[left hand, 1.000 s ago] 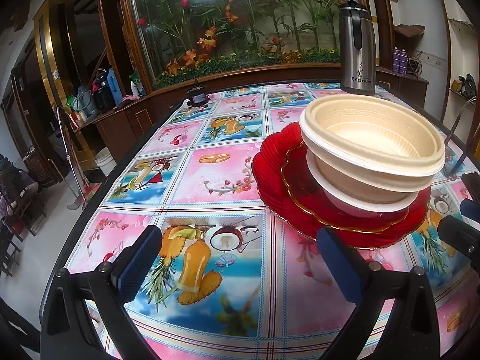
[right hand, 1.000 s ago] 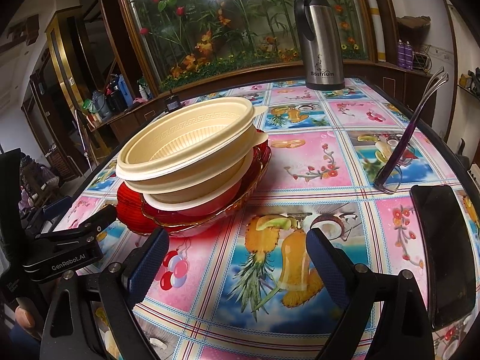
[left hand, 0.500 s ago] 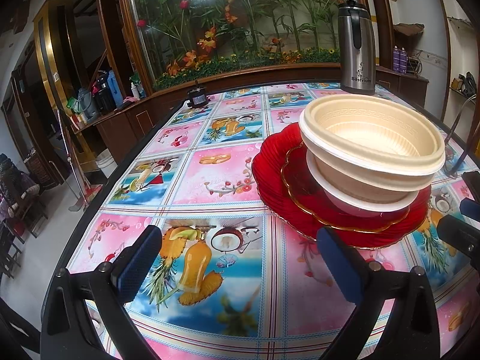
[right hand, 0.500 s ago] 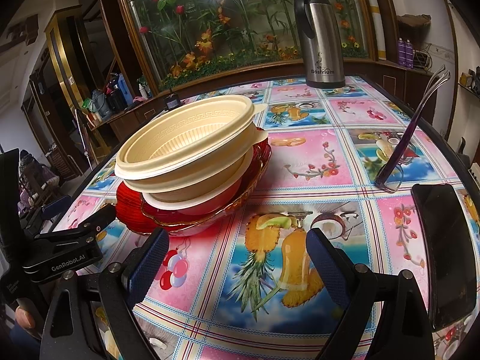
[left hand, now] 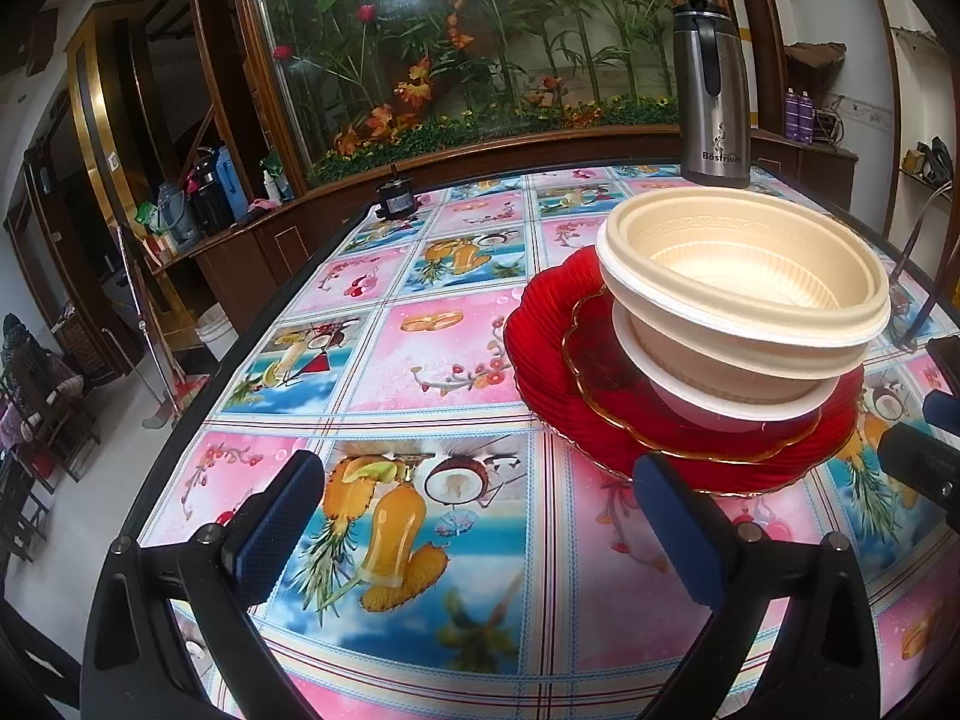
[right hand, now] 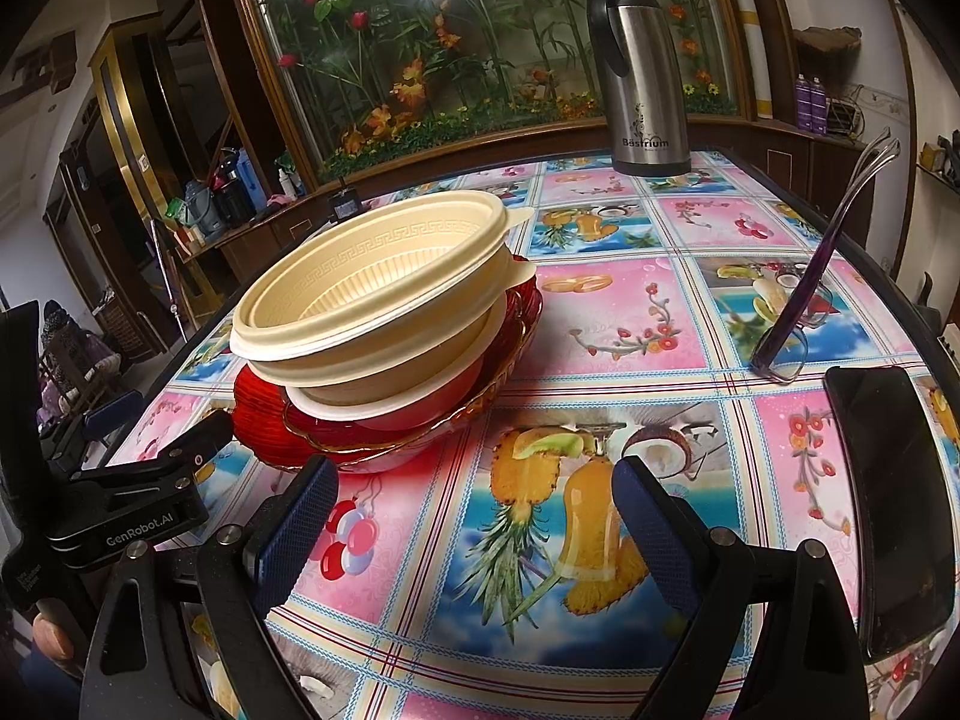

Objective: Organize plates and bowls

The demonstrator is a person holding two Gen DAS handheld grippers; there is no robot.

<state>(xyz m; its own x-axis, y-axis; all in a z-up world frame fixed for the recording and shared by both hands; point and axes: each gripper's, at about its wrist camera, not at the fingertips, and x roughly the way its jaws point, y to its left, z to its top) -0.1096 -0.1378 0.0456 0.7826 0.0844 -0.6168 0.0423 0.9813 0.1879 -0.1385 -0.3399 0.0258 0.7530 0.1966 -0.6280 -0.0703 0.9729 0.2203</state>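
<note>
One stack stands on the table: a large red ribbed plate (left hand: 543, 354), a smaller red gold-rimmed plate (left hand: 606, 372) on it, then a white bowl (left hand: 720, 405) and two cream bowls (left hand: 744, 276) nested on top, slightly tilted. The stack also shows in the right wrist view (right hand: 384, 300). My left gripper (left hand: 474, 522) is open and empty, low over the table, front-left of the stack. My right gripper (right hand: 474, 516) is open and empty, front-right of the stack.
A steel thermos (right hand: 639, 66) stands at the table's far side. Purple glasses (right hand: 804, 312) and a black phone (right hand: 894, 504) lie at the right. A small dark object (left hand: 396, 199) sits at the far left edge. The tablecloth (left hand: 420, 360) is patterned.
</note>
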